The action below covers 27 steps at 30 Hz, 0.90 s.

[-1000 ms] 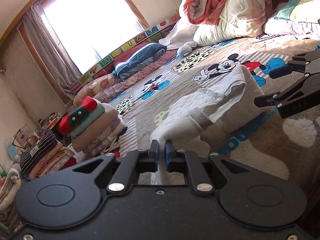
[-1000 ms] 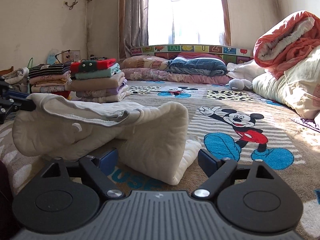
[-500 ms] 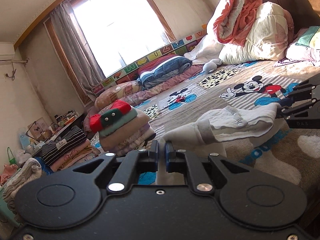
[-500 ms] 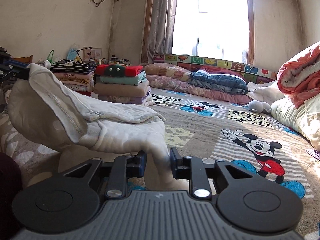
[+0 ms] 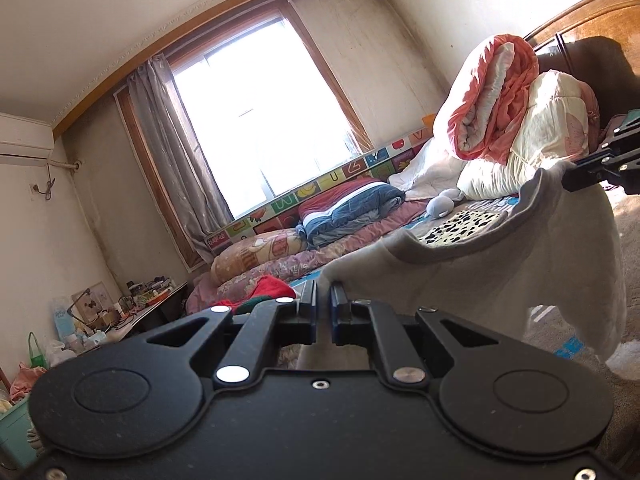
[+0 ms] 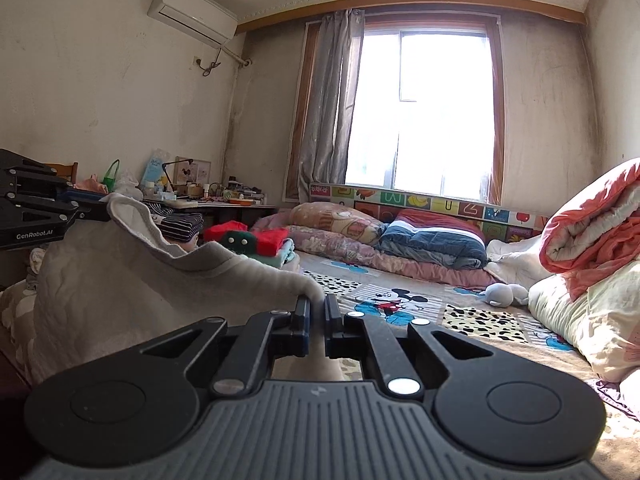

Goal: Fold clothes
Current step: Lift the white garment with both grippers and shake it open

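left wrist view, left gripper [image 5: 322, 300] pinched tight on a corner of the pale garment [image 5: 500, 276], cloth hanging out toward 3 o'clock, right gripper [image 5: 576, 180] clamping its far edge, right wrist view, right gripper [image 6: 317, 312] clamped on the garment [image 6: 120, 280], left gripper [image 6: 94, 210] holding the 9 o'clock end, folded pile [image 6: 256, 244] behind it

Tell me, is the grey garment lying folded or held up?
Held up: the grey garment hangs between left gripper and right gripper, both shut on it.

1 garment [image 5: 500, 276], 2 grippers [image 5: 322, 300], 1 window [image 6: 424, 112]
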Motion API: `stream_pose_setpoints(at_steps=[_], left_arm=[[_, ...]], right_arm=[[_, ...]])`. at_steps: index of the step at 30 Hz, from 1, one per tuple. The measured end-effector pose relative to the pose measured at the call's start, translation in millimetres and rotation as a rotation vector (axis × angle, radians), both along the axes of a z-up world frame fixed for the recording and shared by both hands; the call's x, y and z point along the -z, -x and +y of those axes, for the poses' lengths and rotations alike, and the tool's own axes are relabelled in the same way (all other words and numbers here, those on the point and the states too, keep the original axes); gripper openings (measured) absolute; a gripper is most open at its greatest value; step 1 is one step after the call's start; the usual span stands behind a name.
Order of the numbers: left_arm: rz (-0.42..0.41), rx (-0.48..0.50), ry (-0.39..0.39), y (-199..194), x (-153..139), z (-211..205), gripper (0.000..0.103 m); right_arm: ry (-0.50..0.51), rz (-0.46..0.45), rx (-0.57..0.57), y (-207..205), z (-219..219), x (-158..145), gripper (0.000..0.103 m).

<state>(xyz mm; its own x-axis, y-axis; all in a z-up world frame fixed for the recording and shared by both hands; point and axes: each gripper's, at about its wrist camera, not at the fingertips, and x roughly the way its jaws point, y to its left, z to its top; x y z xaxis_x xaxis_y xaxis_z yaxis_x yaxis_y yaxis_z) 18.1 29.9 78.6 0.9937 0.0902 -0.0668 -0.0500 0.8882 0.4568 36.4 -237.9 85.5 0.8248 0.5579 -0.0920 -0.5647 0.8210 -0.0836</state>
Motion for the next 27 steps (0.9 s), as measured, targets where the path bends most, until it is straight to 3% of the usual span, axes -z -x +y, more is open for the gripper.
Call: stream_pose_setpoints(at_steps=[6, 11, 15, 17, 20, 21, 22, 24, 27], left_arm=[[-0.066, 0.027, -0.014, 28.2, -22.5, -0.7, 0.006], [-0.056, 0.051, -0.01, 35.7, -23.7, 0.7, 0.006], [-0.015, 0.058, -0.049, 15.8, -3.0, -7.4, 0.005], [0.005, 0.061, -0.08, 4.0, 9.5, -12.2, 0.005], [0.027, 0.078, -0.064, -5.7, 12.9, -11.3, 0.005], [0.028, 0.081, -0.059, -7.5, 12.7, -10.7, 0.005], [0.03, 0.084, -0.054, -9.2, 12.5, -10.2, 0.005], [0.03, 0.089, -0.044, -11.6, 12.2, -9.2, 0.005], [0.033, 0.101, -0.023, -9.8, 12.3, -7.0, 0.005]], right_arm=[[-0.02, -0.077, -0.019, 39.0, -19.9, -40.6, 0.008], [-0.02, -0.122, -0.029, 68.5, -35.3, -63.6, 0.008], [-0.028, -0.073, -0.03, 59.8, -43.1, -61.5, 0.008], [-0.042, -0.002, -0.06, 51.1, -38.9, -48.9, 0.008], [-0.079, 0.106, -0.163, 49.5, -26.9, -25.9, 0.011], [-0.09, 0.152, -0.218, 51.1, -19.7, -16.4, 0.027], [-0.106, 0.192, -0.268, 52.8, -12.5, -7.4, 0.059], [-0.116, 0.259, -0.334, 55.4, 2.8, 9.4, 0.093], [-0.069, 0.34, -0.346, 51.5, 23.7, 35.0, 0.094]])
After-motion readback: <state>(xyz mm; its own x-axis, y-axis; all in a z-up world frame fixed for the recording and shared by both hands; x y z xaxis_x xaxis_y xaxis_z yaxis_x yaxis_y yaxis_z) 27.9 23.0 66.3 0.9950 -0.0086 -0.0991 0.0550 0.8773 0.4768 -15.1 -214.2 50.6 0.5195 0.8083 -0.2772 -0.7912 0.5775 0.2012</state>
